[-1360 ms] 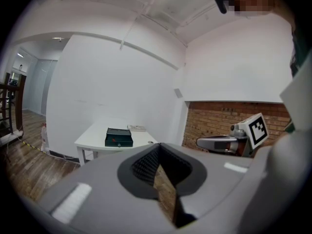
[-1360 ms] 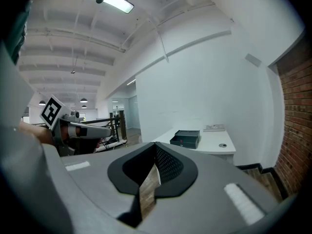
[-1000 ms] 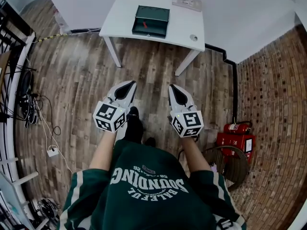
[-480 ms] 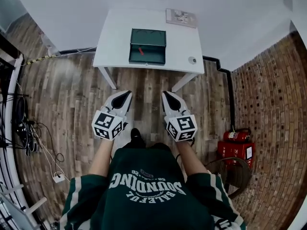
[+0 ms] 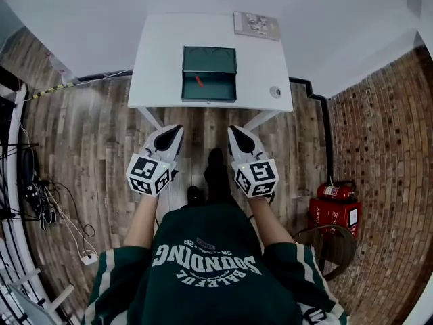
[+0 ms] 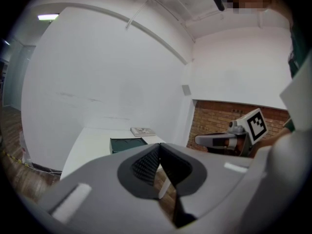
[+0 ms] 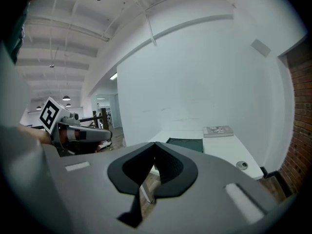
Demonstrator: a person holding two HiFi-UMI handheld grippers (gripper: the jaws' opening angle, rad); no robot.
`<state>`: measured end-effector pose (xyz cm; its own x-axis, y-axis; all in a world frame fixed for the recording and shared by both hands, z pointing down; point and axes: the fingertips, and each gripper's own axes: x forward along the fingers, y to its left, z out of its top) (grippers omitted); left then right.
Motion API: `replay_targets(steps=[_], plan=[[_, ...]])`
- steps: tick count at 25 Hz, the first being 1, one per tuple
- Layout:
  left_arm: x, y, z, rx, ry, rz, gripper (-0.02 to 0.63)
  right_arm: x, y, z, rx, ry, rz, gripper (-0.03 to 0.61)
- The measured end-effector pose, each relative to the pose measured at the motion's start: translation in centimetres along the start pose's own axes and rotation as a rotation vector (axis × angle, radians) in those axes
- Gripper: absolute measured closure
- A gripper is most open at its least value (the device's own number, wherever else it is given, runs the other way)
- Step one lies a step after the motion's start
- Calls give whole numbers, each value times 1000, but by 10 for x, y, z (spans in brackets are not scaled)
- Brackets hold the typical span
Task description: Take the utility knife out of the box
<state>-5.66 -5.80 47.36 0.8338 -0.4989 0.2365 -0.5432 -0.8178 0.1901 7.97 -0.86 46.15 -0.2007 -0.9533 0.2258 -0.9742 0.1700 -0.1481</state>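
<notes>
Utility knife (image 5: 198, 80) in box (image 5: 210, 95), far ahead of left gripper (image 5: 177, 128), right gripper (image 5: 233, 129), both clenched empty

Forearms extended forward; left gripper (image 5: 174, 133), right gripper (image 5: 235, 133) side by side, fingers closed, empty.

Upper centre: box (image 5: 218, 59) was dark green, utility knife (image 5: 198, 80) red, table (image 5: 157, 59) white; right side: paving (image 5: 382, 127) was red-brown brick

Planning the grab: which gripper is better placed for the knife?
Left gripper, marginally: the utility knife lies in the box's left half. It and the right gripper are shut, empty, short of the table.
</notes>
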Motion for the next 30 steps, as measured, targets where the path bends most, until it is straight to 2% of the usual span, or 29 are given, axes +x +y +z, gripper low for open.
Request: replay_targets(steps=[7,17,24,30], plan=[[54,48,16,-4,12,25,563,75,-34,16,7,-2,31,577],[150,103,55,-27,6,98,563,176,-91,54,-38,19,134,577],[181,136,66,-56,4,159,563,219,-114,62,-49,44,192,577],[196,152,68,-67,12,158,563,239,-119,62,-44,63,202,577]])
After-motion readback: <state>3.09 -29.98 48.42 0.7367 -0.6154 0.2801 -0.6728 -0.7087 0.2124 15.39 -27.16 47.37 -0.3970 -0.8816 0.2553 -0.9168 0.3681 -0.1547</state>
